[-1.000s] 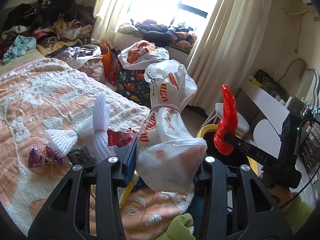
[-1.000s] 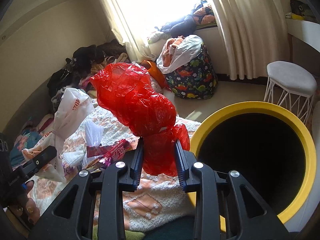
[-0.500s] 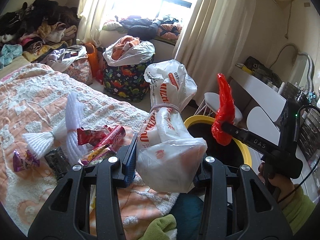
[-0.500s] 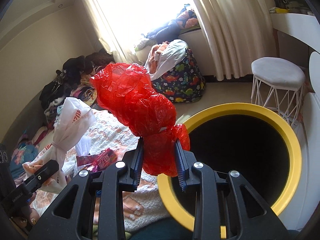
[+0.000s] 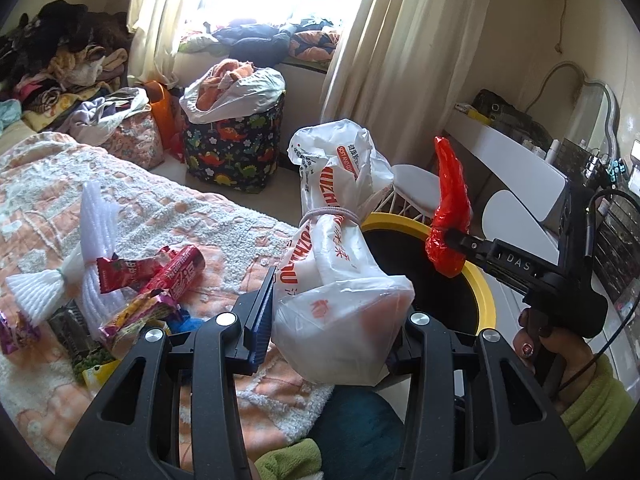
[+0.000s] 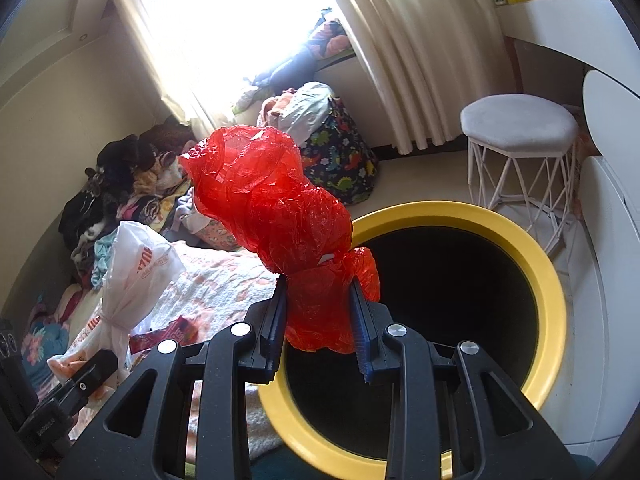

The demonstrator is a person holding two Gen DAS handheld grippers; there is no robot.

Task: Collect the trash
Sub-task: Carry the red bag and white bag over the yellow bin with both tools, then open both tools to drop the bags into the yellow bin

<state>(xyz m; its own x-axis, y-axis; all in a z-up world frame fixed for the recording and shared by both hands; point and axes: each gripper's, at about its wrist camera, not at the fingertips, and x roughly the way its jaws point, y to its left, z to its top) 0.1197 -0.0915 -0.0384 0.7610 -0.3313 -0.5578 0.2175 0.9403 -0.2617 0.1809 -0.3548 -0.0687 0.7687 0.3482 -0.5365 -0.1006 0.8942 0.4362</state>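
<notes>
My left gripper is shut on a tied white plastic bag with orange print, held above the bed edge beside the yellow-rimmed black bin. My right gripper is shut on a crumpled red plastic bag, held over the near left rim of the bin. The red bag also shows in the left wrist view, over the bin's mouth. The white bag shows in the right wrist view at the left. Snack wrappers and white foam netting lie on the bedspread.
A peach and white bedspread covers the bed at the left. A dinosaur-print laundry bag stands on the floor by the curtains. A white stool stands behind the bin. A white desk runs along the right wall. Clothes pile at the back left.
Both grippers have swung right towards the bin. The red bag now hangs over the bin's opening, and the white bag is closer to the rim. Both grips are unchanged.
</notes>
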